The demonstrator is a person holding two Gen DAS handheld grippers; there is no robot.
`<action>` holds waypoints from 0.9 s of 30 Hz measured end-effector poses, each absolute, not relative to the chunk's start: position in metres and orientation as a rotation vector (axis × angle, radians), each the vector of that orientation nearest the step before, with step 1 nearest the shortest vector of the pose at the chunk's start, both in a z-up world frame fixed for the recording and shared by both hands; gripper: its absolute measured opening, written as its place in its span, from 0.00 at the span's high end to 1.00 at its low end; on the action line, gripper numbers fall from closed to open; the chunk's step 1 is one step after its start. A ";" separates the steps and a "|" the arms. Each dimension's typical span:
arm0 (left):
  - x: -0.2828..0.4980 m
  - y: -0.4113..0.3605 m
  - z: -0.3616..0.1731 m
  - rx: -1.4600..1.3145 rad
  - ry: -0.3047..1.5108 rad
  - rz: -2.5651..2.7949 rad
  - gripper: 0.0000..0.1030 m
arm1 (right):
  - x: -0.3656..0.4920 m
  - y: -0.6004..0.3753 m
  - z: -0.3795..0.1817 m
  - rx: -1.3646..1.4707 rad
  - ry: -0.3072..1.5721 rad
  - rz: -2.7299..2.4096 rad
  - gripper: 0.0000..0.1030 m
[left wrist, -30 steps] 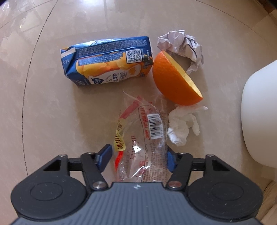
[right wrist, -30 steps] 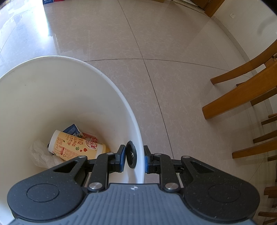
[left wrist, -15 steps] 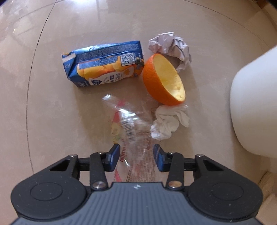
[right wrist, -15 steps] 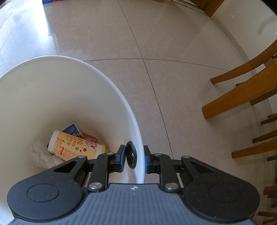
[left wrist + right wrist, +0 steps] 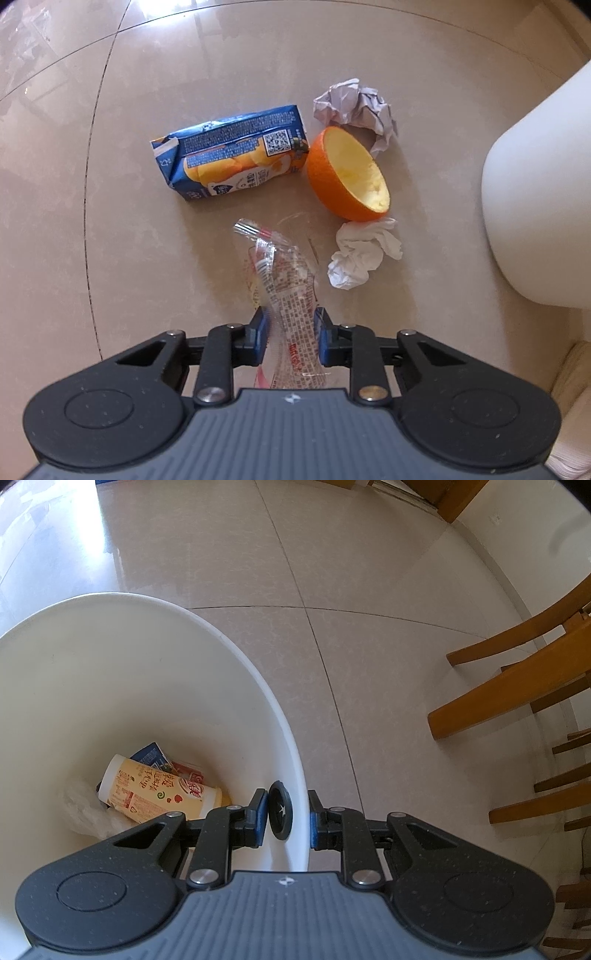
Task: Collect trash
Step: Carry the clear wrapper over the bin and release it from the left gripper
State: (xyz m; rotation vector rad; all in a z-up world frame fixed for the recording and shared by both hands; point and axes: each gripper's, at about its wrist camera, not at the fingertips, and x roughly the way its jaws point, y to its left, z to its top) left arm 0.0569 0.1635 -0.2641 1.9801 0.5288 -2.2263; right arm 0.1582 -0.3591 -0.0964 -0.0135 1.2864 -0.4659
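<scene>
**Holding one wrapper, four pieces left on the floor**

Gripping first: our left gripper (image 5: 290, 334) is clamped on a clear plastic wrapper (image 5: 288, 284), which sticks out forward between the blue pads and looks lifted off the tile floor (image 5: 110, 221). Our right gripper (image 5: 284, 818) has its jaws closed across the rim of the white bin (image 5: 258, 686), one pad inside and one outside, with a black round fitting (image 5: 280, 815) on the inner wall between them.

Items remaining on the floor, beyond the wrapper:
- blue juice carton (image 5: 232, 158) lying on its side — orange fruit artwork and a QR code visible, small print too fine to read;
- hollowed orange half (image 5: 349, 173), touching the carton's end;
- crumpled paper ball (image 5: 354, 105) just behind the orange;
- crumpled white tissue (image 5: 360, 254) just in front of it.

Items already in the bin: a pale yellow bottle (image 5: 155, 788) with red Chinese lettering, a blue carton (image 5: 151, 755) beneath it, and clear plastic film (image 5: 79, 808).

Progress, as we judge it — partly done; the wrapper needs dropping in, then four pieces follow. Red print on the wrapper is unreadable.
</scene>
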 end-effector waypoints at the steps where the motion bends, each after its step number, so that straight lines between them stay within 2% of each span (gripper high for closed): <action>1: 0.058 0.162 -0.261 1.982 0.537 -2.226 0.77 | 0.158 -0.359 -0.096 -0.010 1.287 -0.467 0.76; 5: 0.040 0.163 -0.241 1.995 0.542 -2.245 0.77 | 0.158 -0.359 -0.096 -0.011 1.287 -0.468 0.76; 14: 0.053 0.171 -0.167 2.055 0.562 -2.312 0.77 | 0.159 -0.358 -0.097 -0.013 1.291 -0.472 0.75; 27: 0.020 0.216 0.003 1.999 0.484 -2.646 0.77 | 0.159 -0.361 -0.096 -0.008 1.295 -0.463 0.76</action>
